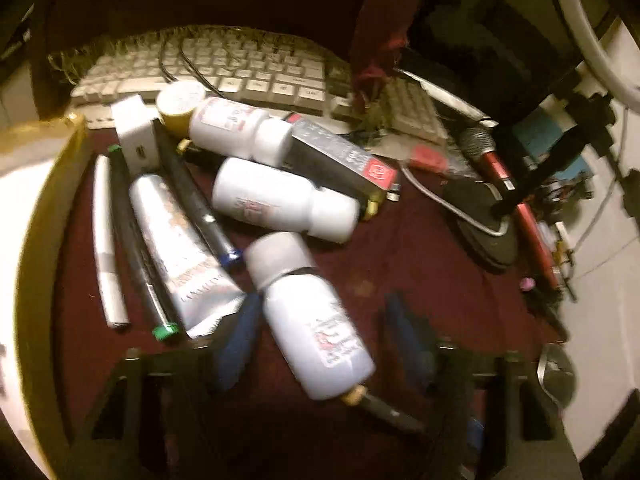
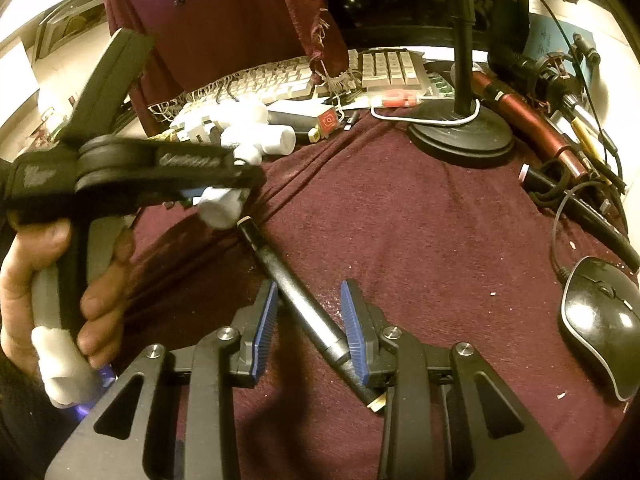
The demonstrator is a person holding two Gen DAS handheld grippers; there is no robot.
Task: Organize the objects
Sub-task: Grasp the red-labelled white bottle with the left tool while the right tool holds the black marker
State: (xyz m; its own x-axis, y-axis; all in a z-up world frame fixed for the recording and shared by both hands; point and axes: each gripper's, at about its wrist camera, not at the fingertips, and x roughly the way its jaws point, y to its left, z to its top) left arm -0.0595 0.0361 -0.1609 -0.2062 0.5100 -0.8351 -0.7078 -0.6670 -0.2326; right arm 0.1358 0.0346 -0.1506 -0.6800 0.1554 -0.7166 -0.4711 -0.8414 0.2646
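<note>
Jaws of the left gripper (image 1: 322, 304) stand part-closed around a white bottle (image 1: 320, 336), contact too blurred to tell. Right gripper (image 2: 309, 294) stands open astride a pen (image 2: 280, 264). The bottle looks light, stiff and slick, so it is probably best pinched mid-body.

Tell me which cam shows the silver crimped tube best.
The left wrist view. There the silver crimped tube lies in full length on the maroon cloth, between a green-capped pen and a dark pen. In the right wrist view I cannot find it; the left tongs block that pile.
</note>
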